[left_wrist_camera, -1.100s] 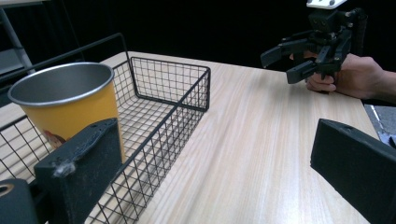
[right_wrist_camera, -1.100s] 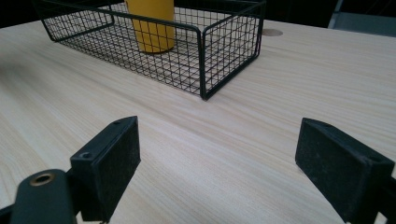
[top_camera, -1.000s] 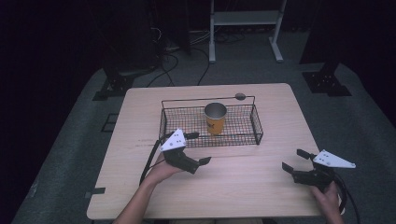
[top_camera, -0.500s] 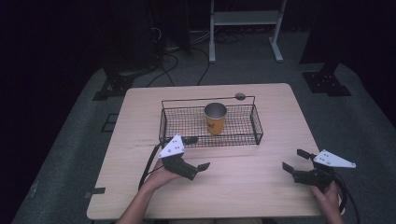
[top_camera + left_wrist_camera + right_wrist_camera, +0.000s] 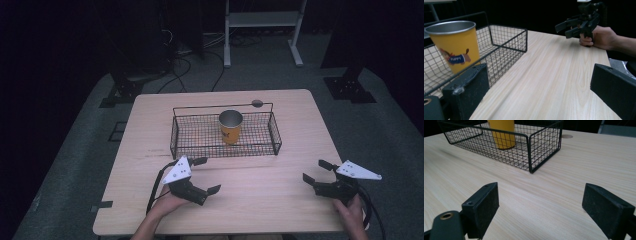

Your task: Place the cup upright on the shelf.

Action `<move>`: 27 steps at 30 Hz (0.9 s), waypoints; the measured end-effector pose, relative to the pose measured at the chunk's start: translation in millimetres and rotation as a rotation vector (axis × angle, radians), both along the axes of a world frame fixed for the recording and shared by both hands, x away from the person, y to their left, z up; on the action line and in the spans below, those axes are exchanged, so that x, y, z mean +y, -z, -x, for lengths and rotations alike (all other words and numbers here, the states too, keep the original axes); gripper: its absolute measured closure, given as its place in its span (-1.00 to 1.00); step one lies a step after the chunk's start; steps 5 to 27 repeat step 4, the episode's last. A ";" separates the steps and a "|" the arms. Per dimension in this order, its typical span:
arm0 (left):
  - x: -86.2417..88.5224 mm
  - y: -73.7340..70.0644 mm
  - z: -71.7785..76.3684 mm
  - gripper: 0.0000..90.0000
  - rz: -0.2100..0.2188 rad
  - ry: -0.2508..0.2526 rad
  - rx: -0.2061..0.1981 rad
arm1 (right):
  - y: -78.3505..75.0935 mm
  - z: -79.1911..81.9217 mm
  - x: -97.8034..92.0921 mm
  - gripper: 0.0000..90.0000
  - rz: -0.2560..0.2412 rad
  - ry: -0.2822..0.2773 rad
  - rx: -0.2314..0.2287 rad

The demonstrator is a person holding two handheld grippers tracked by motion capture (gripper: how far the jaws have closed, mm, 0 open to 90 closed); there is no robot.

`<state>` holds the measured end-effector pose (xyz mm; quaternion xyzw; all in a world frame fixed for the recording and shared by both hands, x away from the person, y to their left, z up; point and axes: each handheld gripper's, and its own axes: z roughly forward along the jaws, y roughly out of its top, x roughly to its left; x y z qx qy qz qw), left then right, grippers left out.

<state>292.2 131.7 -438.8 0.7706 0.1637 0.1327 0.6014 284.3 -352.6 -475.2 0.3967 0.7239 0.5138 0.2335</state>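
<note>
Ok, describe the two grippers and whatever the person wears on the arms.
Both grippers are black, each with two flat, blocky black jaws. The left gripper carries a pale grey three-cornered plate on top and trails a black cable. The right gripper has the same kind of plate and a black cable. The forearms are bare; no sleeves show.

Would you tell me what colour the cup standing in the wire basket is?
The cup is yellow with a silvery rim and a small cartoon print, clearest in the left gripper view.
</note>
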 end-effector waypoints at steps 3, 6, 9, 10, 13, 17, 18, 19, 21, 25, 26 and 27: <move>2.7 4.0 7.0 -0.97 0.006 -0.015 0.002 | -0.2 0.0 -0.9 -0.71 -0.007 0.007 -0.002; 3.8 5.5 9.4 -0.97 0.008 -0.021 0.001 | -0.3 0.1 -1.3 -0.71 -0.013 0.007 0.000; 3.8 5.5 9.4 -0.97 0.008 -0.021 0.001 | -0.3 0.1 -1.3 -0.71 -0.013 0.007 0.000; 3.8 5.5 9.4 -0.97 0.008 -0.021 0.001 | -0.3 0.1 -1.3 -0.71 -0.013 0.007 0.000; 3.8 5.5 9.4 -0.97 0.008 -0.021 0.001 | -0.3 0.1 -1.3 -0.71 -0.013 0.007 0.000; 3.8 5.5 9.4 -0.97 0.008 -0.021 0.001 | -0.3 0.1 -1.3 -0.71 -0.013 0.007 0.000; 3.8 5.5 9.4 -0.97 0.008 -0.021 0.001 | -0.3 0.1 -1.3 -0.71 -0.013 0.007 0.000; 3.8 5.5 9.4 -0.97 0.008 -0.021 0.001 | -0.3 0.1 -1.3 -0.71 -0.013 0.007 0.000; 3.8 5.5 9.4 -0.97 0.008 -0.021 0.001 | -0.3 0.1 -1.3 -0.71 -0.013 0.007 0.000; 3.8 5.5 9.4 -0.97 0.008 -0.021 0.001 | -0.3 0.1 -1.3 -0.71 -0.013 0.007 0.000; 3.8 5.5 9.4 -0.97 0.008 -0.021 0.001 | -0.3 0.1 -1.3 -0.71 -0.013 0.007 0.000; 3.8 5.5 9.4 -0.97 0.008 -0.021 0.001 | -0.3 0.1 -1.3 -0.71 -0.013 0.007 0.000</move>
